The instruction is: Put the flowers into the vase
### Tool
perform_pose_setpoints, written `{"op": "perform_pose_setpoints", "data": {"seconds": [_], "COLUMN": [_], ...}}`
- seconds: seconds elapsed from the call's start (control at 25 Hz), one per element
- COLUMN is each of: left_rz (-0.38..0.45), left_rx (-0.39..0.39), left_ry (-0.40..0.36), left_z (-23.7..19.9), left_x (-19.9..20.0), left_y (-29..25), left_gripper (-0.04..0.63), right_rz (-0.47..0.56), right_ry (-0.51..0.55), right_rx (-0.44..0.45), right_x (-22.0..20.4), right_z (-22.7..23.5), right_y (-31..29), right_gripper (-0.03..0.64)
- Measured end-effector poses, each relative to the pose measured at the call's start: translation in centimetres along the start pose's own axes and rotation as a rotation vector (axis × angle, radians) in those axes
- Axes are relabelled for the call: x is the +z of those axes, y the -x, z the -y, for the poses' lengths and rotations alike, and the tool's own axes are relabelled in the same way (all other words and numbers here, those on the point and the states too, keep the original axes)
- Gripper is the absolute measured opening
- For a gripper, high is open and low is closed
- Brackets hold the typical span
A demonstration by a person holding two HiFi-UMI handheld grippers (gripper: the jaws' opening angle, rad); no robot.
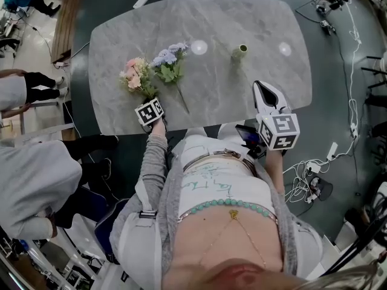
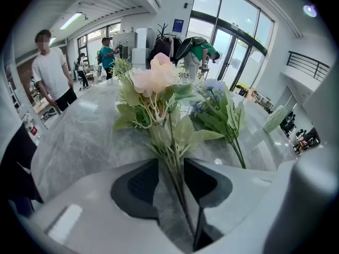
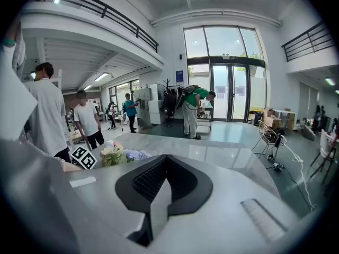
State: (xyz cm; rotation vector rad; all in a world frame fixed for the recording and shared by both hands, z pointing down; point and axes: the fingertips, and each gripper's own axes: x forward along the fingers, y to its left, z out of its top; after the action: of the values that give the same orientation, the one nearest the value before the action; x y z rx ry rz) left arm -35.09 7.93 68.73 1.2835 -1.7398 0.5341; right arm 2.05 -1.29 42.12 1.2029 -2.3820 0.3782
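A pink flower bunch (image 1: 134, 74) lies on the grey marble table (image 1: 242, 17), with a blue-purple bunch (image 1: 169, 58) to its right. A small pale green vase (image 1: 240, 52) stands upright further right. My left gripper (image 1: 152, 98) sits at the pink bunch's stem end. In the left gripper view the pink bunch (image 2: 153, 78) has its stems running between the jaws of the left gripper (image 2: 170, 165); they lie along the right pad, with bare table showing beside the left pad. My right gripper (image 1: 261, 84) hovers near the table's front edge, below the vase. It (image 3: 165, 160) is shut and empty.
The blue-purple bunch (image 2: 214, 107) lies just right of the pink stems, and the vase (image 2: 275, 118) stands beyond it. People stand around the table's left side (image 1: 24, 180). Cables and a power strip (image 1: 314, 183) lie on the floor at right.
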Motion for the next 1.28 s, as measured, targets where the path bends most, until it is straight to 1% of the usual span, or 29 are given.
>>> {"op": "perform_pose_setpoints", "data": {"seconds": [0.2,0.28,0.4,0.48,0.6,0.76,0.96,1.12,1.28], "left_rz": [0.006,0.005,0.000,-0.003,-0.001,0.002,0.017,0.013,0.023], "left_rx": [0.032,0.045,0.066,0.075,0.078,0.073,0.069,0.068,0.063], "left_ry": [0.013,0.018,0.030,0.031,0.031,0.081,0.107,0.112,0.098], "left_z": [-0.1,-0.2,-0.1,-0.1,-0.2,-0.4,-0.6,-0.7,-1.0], "left_x": [-0.1,-0.1,-0.1,-0.1,0.0,-0.1,-0.2,-0.3,-0.1], "left_y": [0.1,0.0,0.1,0.0,-0.1,0.2,0.2,0.3,0.5], "left_gripper": [0.150,0.128,0.118,0.098,0.088,0.064,0.051,0.048,0.046], "right_rz": [-0.008,-0.008,-0.006,-0.005,-0.004,-0.007,-0.008,-0.008,-0.009], "right_ry": [0.008,0.013,0.021,0.026,0.033,0.043,0.051,0.053,0.055], "right_rx": [0.014,0.022,0.036,0.048,0.060,0.072,0.080,0.085,0.090], "right_x": [0.1,0.3,0.5,0.7,1.1,1.4,1.6,1.7,1.6], "right_z": [1.2,1.6,2.2,2.5,2.8,3.1,3.4,3.5,3.3], "right_y": [-0.3,-0.6,-1.0,-1.3,-1.6,-2.0,-2.3,-2.5,-2.8], "right_gripper": [0.026,0.026,0.026,0.026,0.026,0.026,0.026,0.026,0.026]}}
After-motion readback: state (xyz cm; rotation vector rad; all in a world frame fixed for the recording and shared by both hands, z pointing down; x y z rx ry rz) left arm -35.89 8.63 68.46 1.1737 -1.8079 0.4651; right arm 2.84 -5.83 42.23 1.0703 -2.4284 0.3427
